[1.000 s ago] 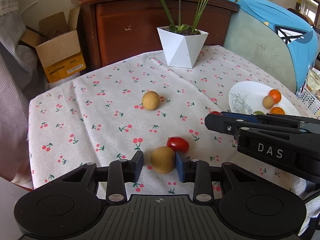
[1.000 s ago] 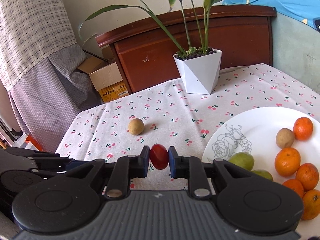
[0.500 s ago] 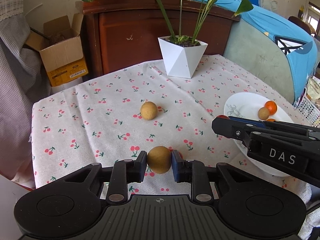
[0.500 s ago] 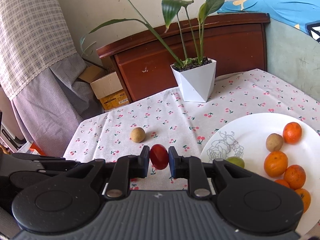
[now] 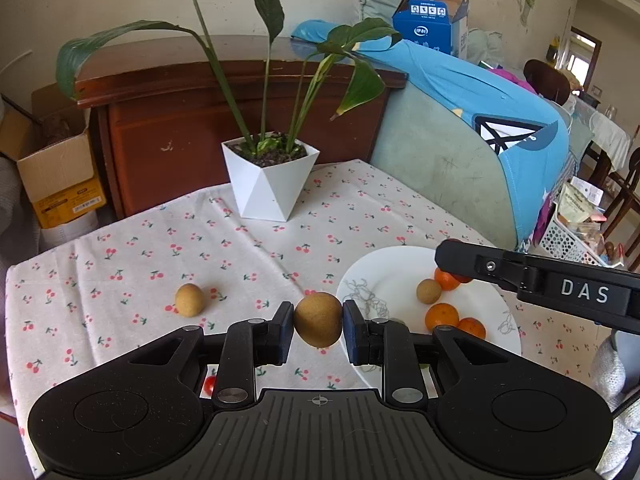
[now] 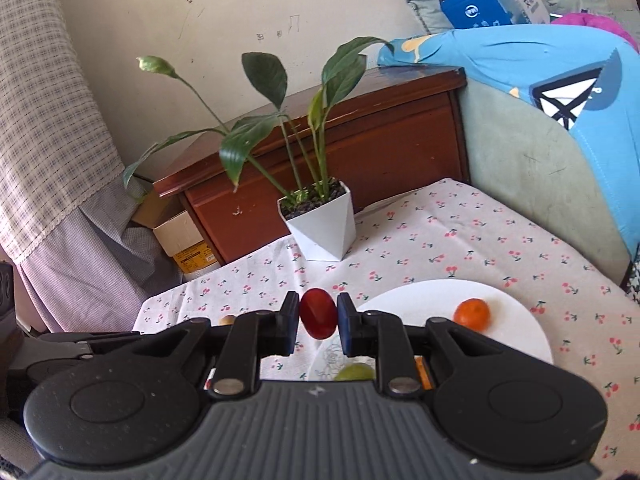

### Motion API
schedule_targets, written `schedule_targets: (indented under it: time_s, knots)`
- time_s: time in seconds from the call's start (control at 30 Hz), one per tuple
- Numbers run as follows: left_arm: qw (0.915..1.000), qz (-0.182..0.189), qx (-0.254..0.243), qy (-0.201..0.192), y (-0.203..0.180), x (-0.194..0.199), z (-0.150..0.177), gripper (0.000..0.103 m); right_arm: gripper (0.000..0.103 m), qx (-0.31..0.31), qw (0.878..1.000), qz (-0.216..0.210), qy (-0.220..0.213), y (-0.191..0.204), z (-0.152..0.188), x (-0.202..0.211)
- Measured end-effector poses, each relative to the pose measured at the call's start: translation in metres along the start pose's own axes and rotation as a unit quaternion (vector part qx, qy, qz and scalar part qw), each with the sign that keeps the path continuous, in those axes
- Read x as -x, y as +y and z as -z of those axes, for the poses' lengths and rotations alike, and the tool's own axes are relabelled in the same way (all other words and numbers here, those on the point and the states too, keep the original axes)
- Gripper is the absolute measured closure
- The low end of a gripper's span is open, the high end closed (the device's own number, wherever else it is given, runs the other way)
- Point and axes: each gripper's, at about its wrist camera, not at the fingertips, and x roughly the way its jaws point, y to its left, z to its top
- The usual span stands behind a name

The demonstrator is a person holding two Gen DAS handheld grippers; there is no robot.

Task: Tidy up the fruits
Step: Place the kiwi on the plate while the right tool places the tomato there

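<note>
My left gripper (image 5: 319,326) is shut on a round tan fruit (image 5: 318,320) and holds it above the cloth near the left rim of the white plate (image 5: 376,276). My right gripper (image 6: 318,319) is shut on a red cherry tomato (image 6: 318,318) and holds it above the plate (image 6: 516,312). The plate holds several oranges (image 5: 441,317), a small tan fruit (image 5: 428,291) and a green fruit (image 6: 354,372). Another tan fruit (image 5: 189,299) lies on the cloth at the left. A small red fruit (image 5: 209,385) shows under my left gripper. The right gripper's body (image 5: 540,280) crosses the left wrist view above the plate.
A white potted plant (image 5: 270,184) stands at the back of the cherry-print tablecloth (image 5: 120,256). A wooden cabinet (image 5: 168,120) and a cardboard box (image 5: 52,176) are behind the table. A chair with a blue cover (image 5: 480,120) is at the right.
Both grippers rose and moved right toward the plate, each still holding its fruit. The left gripper closed on the tan fruit and lifted it off the cloth.
</note>
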Motion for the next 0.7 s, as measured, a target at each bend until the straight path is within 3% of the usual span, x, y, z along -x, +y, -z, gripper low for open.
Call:
schedule_targets:
  time_s: [0.33, 0.7]
  knots:
    - [0.9995, 0.023, -0.011, 0.019, -0.032, -0.033, -0.006, 0.079, 0.083, -0.079, 0.996, 0.043, 0.006, -0.052, 0.002, 0.01]
    - [0.9985, 0.031, -0.025, 0.037, -0.055, -0.066, -0.004, 0.079, 0.083, -0.139, 0.987, 0.068, 0.042, -0.074, 0.016, -0.004]
